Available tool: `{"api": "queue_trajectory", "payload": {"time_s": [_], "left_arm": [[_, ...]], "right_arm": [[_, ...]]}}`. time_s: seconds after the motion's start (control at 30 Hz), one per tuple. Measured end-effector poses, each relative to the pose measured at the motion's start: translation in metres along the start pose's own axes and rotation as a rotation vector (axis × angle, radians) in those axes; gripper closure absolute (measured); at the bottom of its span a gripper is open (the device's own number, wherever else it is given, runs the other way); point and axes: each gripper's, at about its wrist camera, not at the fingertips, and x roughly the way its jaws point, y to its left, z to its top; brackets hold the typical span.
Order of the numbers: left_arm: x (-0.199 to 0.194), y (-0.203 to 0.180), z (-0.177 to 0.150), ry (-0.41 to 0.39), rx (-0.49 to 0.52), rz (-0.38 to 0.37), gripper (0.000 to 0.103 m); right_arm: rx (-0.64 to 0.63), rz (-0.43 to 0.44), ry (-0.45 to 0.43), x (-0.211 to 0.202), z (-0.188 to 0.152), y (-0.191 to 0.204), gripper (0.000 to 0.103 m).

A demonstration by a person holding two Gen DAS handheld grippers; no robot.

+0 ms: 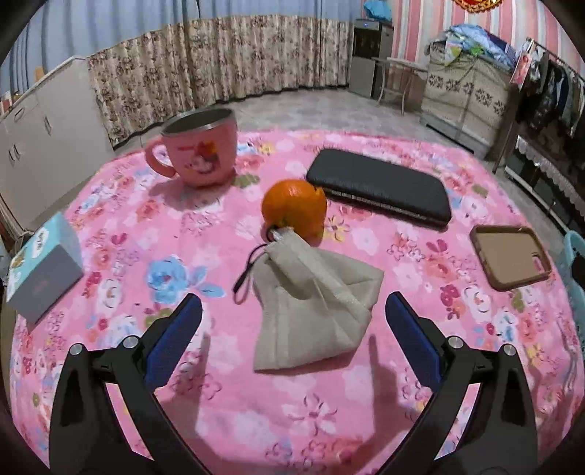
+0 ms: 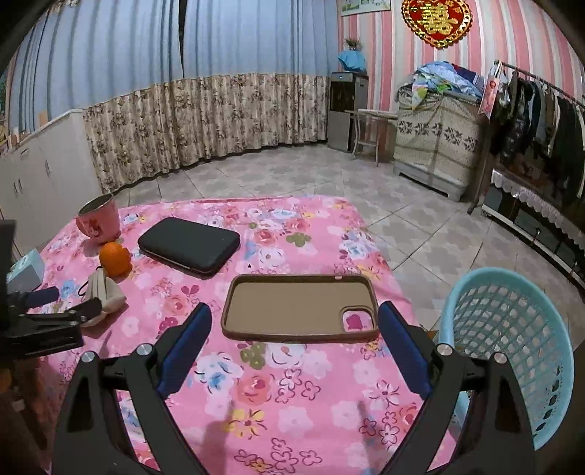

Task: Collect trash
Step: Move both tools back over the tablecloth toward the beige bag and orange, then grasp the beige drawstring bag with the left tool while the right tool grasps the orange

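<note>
left gripper (image 1: 292, 314) jaws wide, empty | crumpled beige cloth pouch (image 1: 314, 303) between them, ungrasped | right gripper (image 2: 294, 329) jaws wide, empty | light-blue plastic basket (image 2: 512, 350) looks empty

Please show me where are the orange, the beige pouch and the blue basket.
orange (image 1: 292, 206), left wrist view, front of the peel.
beige pouch (image 1: 310, 307), left wrist view, middle of the cloth.
blue basket (image 2: 512, 329), right wrist view, mesh wall.

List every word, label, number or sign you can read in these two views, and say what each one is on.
"囍" (double happiness), gold on the red wall ornament: the only readable sign.
Pink mug: cartoon print, with a red mark too blurred to read.
Teal and grey box: small marks, too small to read.
Poster above the striped wall: cut off, unreadable.
Black case, brown phone case: no text.
</note>
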Motion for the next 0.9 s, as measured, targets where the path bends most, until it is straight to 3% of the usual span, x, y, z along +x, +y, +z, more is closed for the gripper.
{"api": "queue_trajectory", "payload": {"time_s": [0.17, 0.33, 0.6, 0.9], "left_arm": [[0.012, 0.002, -0.004, 0.047, 0.002, -0.071, 0.039], [0.004, 0.008, -0.009, 0.057, 0.018, -0.09, 0.068], [-0.031, 0.055, -0.005, -0.009, -0.009, -0.051, 0.073], [-0.051, 0.112, 0.024, -0.112, 0.006, 0.07, 0.073]], "right_arm": [[-0.005, 0.012, 0.007, 0.003, 0.0, 0.001, 0.013], [-0.019, 0.031, 0.02, 0.004, -0.003, 0.01, 0.013], [-0.069, 0.077, -0.005, -0.007, -0.002, 0.044, 0.013], [-0.192, 0.135, 0.008, 0.008, 0.007, 0.121, 0.013]]}}
